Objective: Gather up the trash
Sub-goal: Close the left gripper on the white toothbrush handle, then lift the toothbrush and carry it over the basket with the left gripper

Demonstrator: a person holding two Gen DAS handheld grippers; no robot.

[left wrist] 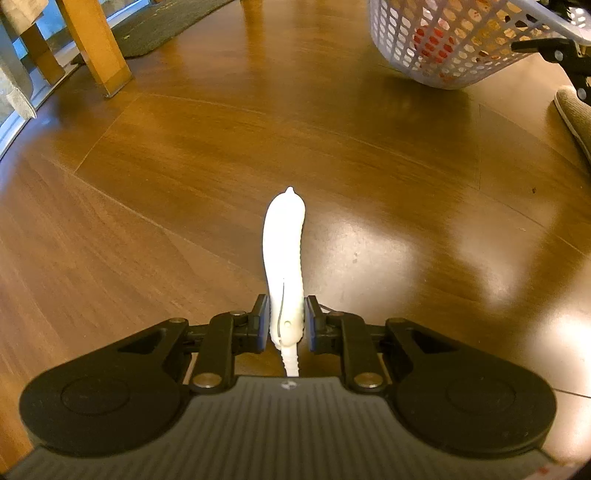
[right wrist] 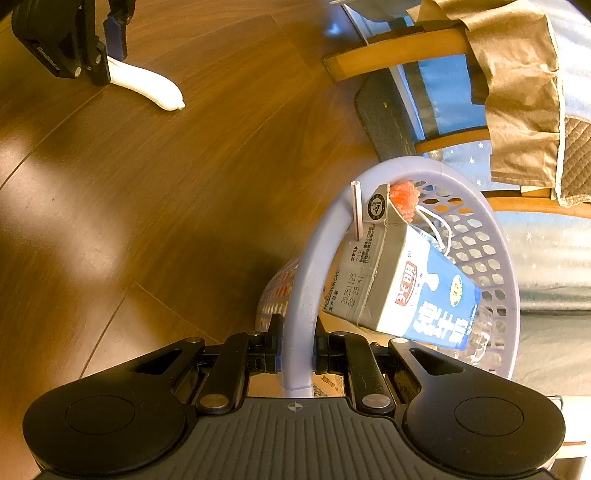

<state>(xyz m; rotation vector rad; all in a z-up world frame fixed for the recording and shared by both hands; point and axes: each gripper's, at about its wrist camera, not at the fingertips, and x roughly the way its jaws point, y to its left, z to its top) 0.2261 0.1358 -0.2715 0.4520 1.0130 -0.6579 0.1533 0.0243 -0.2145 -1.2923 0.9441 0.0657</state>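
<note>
Down on the wood floor [left wrist: 184,166], between your left gripper [left wrist: 286,323] pads, sits the trash: a white banana-shaped piece [left wrist: 283,251], smooth and glossy, gently curved, w/ a small nub at the far tip and a ribbed, notched stem end running back toward the gripper body. A thin seam line runs along its near half. Both blue-edged pads sit right against its sides near the stem end, so the jaws look closed narrow on it. From the right wrist cam, the piece [right wrist: 147,86] lies w/ its far end on the floor, stem end up in the left gripper [right wrist: 107,51].

Your right gripper [right wrist: 297,347] is clamped narrow on the basket [right wrist: 509,266] handle [right wrist: 306,280], a pale lavender band arching up between the pads. Basket is perforated plastic, same pale colour. Inside: a blue-and-white milk carton [right wrist: 402,291] w/ a straw [right wrist: 357,210] sticking out, plus something orange-pink [right wrist: 404,199] at the rim. Basket [left wrist: 443,40] shows at top right of the left cam, well apart from the white piece.

Chair legs [left wrist: 94,44] and a dark mat [left wrist: 159,26] lie beyond.
</note>
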